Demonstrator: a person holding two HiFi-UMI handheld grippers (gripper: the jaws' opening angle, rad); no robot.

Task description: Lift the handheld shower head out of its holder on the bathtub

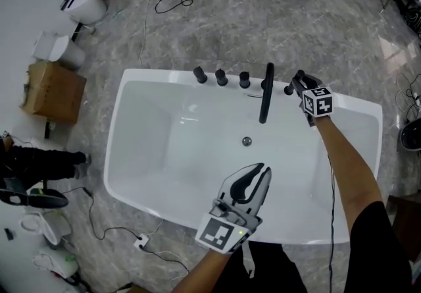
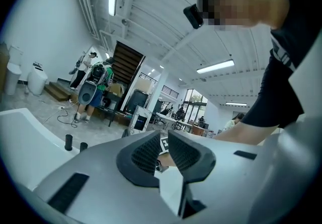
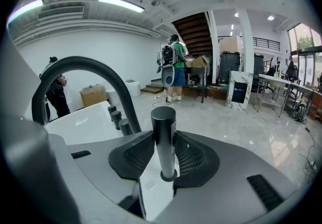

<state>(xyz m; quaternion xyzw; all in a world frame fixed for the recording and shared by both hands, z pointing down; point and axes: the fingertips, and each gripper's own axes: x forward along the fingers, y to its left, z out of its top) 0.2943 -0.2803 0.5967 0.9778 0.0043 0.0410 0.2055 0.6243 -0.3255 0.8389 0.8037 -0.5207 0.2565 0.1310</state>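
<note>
The handheld shower head is a dark upright cylinder standing in its holder on the far rim of the white bathtub. In the head view it shows as a short dark stub right of the spout. My right gripper has a pad against each side of it, and in the head view this gripper sits at the far rim. My left gripper hovers over the tub near the front rim. Its jaws are almost together, and in the left gripper view the gripper has nothing between them.
A tall curved black spout and three dark knobs stand on the rim left of the shower head. The drain lies in the tub floor. A cardboard box, cables and a seated person are on the left.
</note>
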